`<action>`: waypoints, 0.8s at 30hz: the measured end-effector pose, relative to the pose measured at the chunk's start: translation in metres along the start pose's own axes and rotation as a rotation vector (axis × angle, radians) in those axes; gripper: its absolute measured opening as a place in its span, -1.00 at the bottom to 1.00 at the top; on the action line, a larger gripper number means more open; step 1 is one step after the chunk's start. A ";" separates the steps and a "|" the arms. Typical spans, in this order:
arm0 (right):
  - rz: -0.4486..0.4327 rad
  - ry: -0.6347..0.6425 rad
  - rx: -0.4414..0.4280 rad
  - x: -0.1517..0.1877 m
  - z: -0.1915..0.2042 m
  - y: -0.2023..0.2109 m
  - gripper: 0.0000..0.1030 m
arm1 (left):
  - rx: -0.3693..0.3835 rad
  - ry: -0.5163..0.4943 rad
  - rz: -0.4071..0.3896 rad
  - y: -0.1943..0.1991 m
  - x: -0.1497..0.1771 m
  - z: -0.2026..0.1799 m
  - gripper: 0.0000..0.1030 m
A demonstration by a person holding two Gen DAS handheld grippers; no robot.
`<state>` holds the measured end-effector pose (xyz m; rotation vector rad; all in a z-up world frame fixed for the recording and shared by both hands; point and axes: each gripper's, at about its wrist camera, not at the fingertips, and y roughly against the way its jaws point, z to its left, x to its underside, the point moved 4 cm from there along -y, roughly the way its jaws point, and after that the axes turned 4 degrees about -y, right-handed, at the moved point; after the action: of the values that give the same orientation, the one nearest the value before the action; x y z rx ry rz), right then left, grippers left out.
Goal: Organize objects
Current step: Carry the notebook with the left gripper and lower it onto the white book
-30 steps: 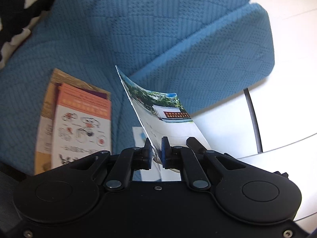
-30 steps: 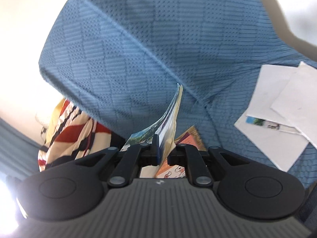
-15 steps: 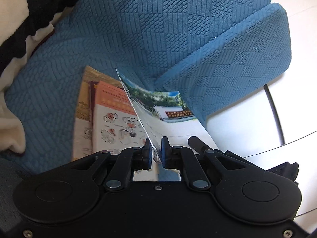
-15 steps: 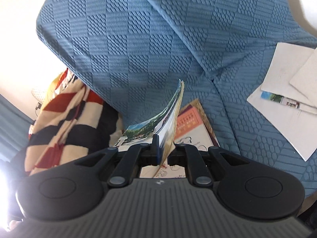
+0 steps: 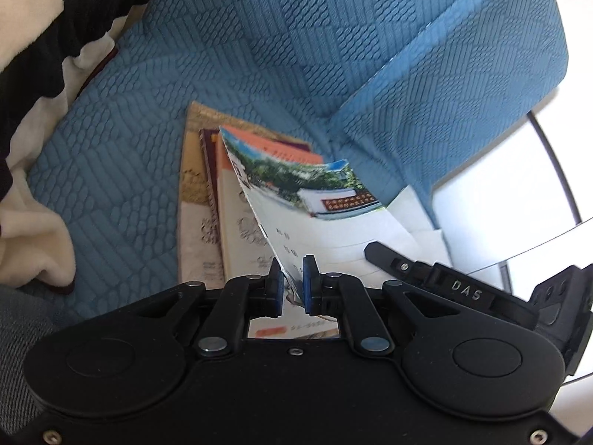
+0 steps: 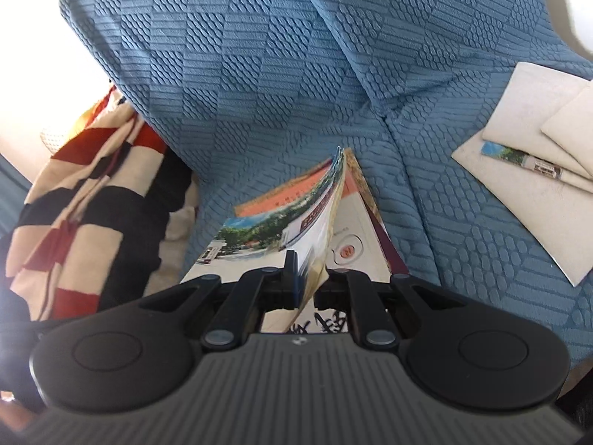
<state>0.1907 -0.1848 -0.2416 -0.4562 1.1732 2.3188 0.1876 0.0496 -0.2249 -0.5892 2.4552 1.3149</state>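
Observation:
A thin booklet (image 5: 315,200) with a photo of trees and a white wall on its cover hangs tilted just above a stack of books (image 5: 207,200) on the blue sofa seat. My left gripper (image 5: 292,278) is shut on the booklet's near edge. My right gripper (image 6: 307,278) is shut on the same booklet (image 6: 259,237) from the other side. Its black body (image 5: 444,285) shows at the right of the left wrist view. The stack's top book (image 6: 352,230) has an orange band and a white cover, with a maroon and a tan book beneath.
The blue quilted sofa (image 6: 259,55) fills both views. A cream, black and red striped blanket (image 6: 81,193) lies left of the stack. Several white sheets and another photo booklet (image 6: 519,181) lie on the seat to the right. A white floor (image 5: 519,193) shows past the armrest.
Both grippers have come down with the booklet in them, so the stack of books now lies right under it. Both wrists rolled a little. The grips hold as before.

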 end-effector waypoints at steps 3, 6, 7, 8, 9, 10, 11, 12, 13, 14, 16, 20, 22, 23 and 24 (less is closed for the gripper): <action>0.012 -0.008 0.018 0.006 -0.004 -0.004 -0.75 | -0.007 0.012 0.019 -0.004 0.003 0.003 -0.82; 0.035 -0.027 0.018 0.010 -0.009 -0.007 -0.74 | -0.029 0.008 0.037 -0.008 0.006 0.005 -0.82; 0.043 -0.027 0.021 0.012 -0.010 -0.007 -0.74 | -0.035 0.008 0.045 -0.010 0.007 0.006 -0.82; 0.051 -0.026 0.026 0.013 -0.011 -0.008 -0.74 | -0.037 0.007 0.057 -0.011 0.008 0.007 -0.82; 0.058 -0.025 0.030 0.014 -0.012 -0.010 -0.74 | -0.043 0.009 0.065 -0.013 0.008 0.007 -0.82; 0.065 -0.025 0.032 0.016 -0.012 -0.010 -0.74 | -0.032 -0.001 0.112 -0.015 0.011 0.008 -0.82; 0.071 -0.026 0.034 0.017 -0.013 -0.011 -0.74 | -0.035 -0.001 0.121 -0.016 0.012 0.009 -0.82; 0.076 -0.024 0.036 0.018 -0.013 -0.012 -0.74 | -0.041 0.000 0.127 -0.018 0.013 0.009 -0.82; 0.083 -0.023 0.039 0.019 -0.013 -0.013 -0.74 | -0.045 0.004 0.133 -0.021 0.014 0.010 -0.82; 0.090 -0.023 0.044 0.020 -0.014 -0.015 -0.74 | -0.045 0.005 0.145 -0.023 0.016 0.011 -0.82; 0.102 -0.030 0.054 0.021 -0.017 -0.018 -0.73 | -0.048 0.010 0.160 -0.026 0.018 0.012 -0.82; 0.110 -0.040 0.046 0.021 -0.018 -0.018 -0.63 | -0.059 0.009 0.169 -0.026 0.017 0.010 -0.74; 0.124 -0.047 0.037 0.020 -0.018 -0.016 -0.34 | -0.073 -0.008 0.173 -0.024 0.016 0.007 -0.49; 0.128 -0.056 0.023 0.019 -0.017 -0.014 -0.20 | -0.083 -0.017 0.175 -0.023 0.016 0.005 -0.22; 0.131 -0.064 0.008 0.019 -0.017 -0.012 0.10 | -0.087 -0.025 0.174 -0.022 0.015 0.003 -0.15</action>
<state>0.1830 -0.1870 -0.2687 -0.3086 1.2140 2.4196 0.1850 0.0382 -0.2494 -0.3835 2.4868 1.4917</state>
